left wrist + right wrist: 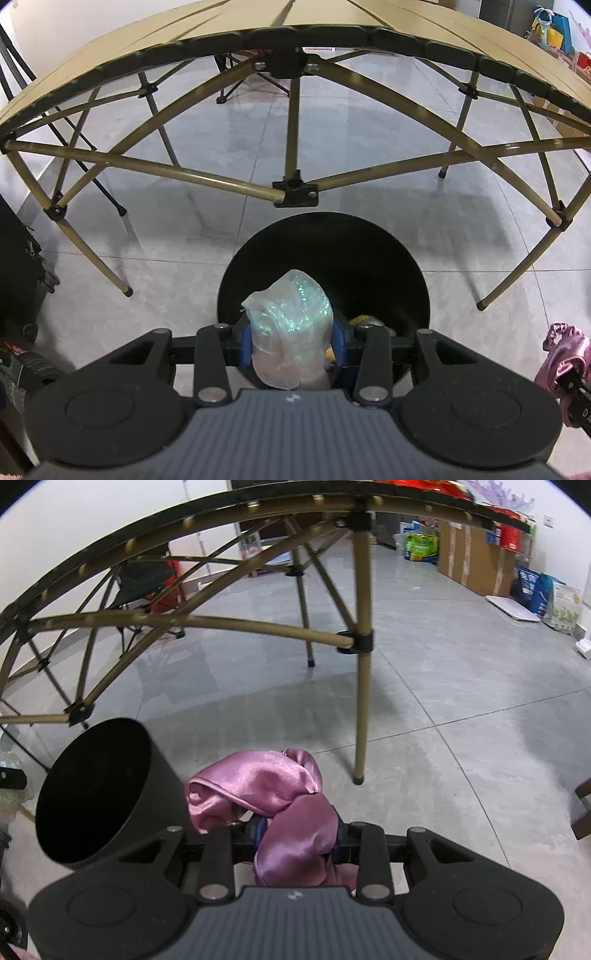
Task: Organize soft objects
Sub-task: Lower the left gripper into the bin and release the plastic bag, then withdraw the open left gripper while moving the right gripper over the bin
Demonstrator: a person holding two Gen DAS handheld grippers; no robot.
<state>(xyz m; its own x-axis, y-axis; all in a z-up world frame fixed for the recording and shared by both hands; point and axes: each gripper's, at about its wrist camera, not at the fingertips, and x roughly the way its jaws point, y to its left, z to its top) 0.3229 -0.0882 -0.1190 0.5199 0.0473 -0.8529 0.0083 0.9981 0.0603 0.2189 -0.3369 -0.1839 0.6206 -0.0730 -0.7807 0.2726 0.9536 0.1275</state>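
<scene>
Left gripper (293, 341): jaws pinch a clear bag (290, 332) above the black bin (406, 280). Right gripper (297, 836): jaws pinch pink satin cloth (273, 794) beside the bin.

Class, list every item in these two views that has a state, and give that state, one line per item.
left gripper: shut on the clear plastic bag, over the bin's mouth
right gripper: shut on the pink satin cloth, beside the bin
black bin: open-topped, something yellow inside
folding table: unfolded, standing

Open bin (325, 258) mouth below; table frame (291, 188) crowds beyond.
</scene>
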